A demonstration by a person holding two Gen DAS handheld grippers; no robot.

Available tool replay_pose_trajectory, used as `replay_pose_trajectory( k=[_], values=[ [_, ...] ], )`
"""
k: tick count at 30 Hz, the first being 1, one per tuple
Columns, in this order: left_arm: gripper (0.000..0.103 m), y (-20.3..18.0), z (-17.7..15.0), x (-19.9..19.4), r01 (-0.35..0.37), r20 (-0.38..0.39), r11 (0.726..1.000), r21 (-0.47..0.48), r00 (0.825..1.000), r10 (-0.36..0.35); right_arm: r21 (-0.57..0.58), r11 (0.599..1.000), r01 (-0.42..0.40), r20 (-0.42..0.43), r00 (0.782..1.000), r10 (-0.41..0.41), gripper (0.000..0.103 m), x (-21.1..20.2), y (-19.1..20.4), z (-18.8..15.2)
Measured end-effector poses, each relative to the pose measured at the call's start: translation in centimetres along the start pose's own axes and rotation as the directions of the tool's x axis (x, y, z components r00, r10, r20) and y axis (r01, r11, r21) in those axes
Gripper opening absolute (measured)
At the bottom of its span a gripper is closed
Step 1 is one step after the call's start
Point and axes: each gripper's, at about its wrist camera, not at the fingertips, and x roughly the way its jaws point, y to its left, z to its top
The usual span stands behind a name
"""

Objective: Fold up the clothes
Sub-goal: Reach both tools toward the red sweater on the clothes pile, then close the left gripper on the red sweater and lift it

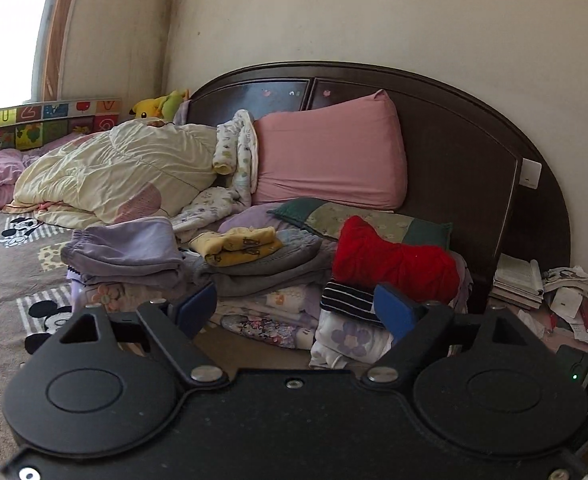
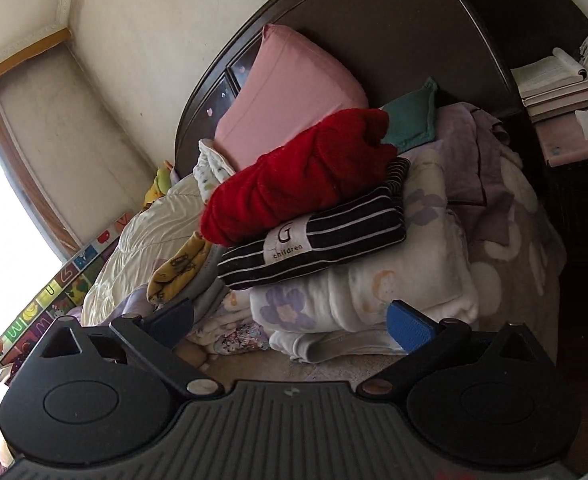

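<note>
left gripper (image 1: 295, 310): jaws spread, empty
right gripper (image 2: 292, 322): jaws spread, empty
red garment (image 2: 297, 176): rolled, atop striped folded garment (image 2: 313, 242), on bed's clothes stack
pink pillow (image 1: 329, 152): against headboard (image 1: 453, 140)

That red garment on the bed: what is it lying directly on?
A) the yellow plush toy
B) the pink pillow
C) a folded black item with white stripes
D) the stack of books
C: in the right wrist view the red garment lies on top of the folded black striped item, which tops a pile of folded clothes.
</note>
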Motion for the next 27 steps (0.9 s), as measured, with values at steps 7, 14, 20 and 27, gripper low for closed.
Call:
replay_pose_trajectory(
  k=[7,14,20,27],
  values=[
    [0.063,-4.7,2.0,10.7,0.112,-0.087,0.99,0.085,0.991,-0.105,0.022,0.999,0.037,0.025,0.999,-0.037,0.073,2.0,-3.0,0.7],
    [0.051,-7.1,3.0,17.9,0.16,-0.147,0.98,0.114,0.979,-0.142,0.101,0.993,0.057,-0.015,0.998,-0.056,0.07,4.2,-5.1,-0.2],
    [0.053,-8.7,3.1,22.2,0.091,-0.185,0.981,0.174,0.981,-0.059,0.129,0.991,0.031,-0.016,0.999,-0.03,0.077,4.5,-5.5,-0.3],
    [0.008,-10.3,2.4,21.6,0.053,-0.165,0.956,0.288,0.986,-0.006,0.155,0.988,0.025,-0.02,1.0,-0.022,0.08,4.3,-5.4,0.5]
  ],
)
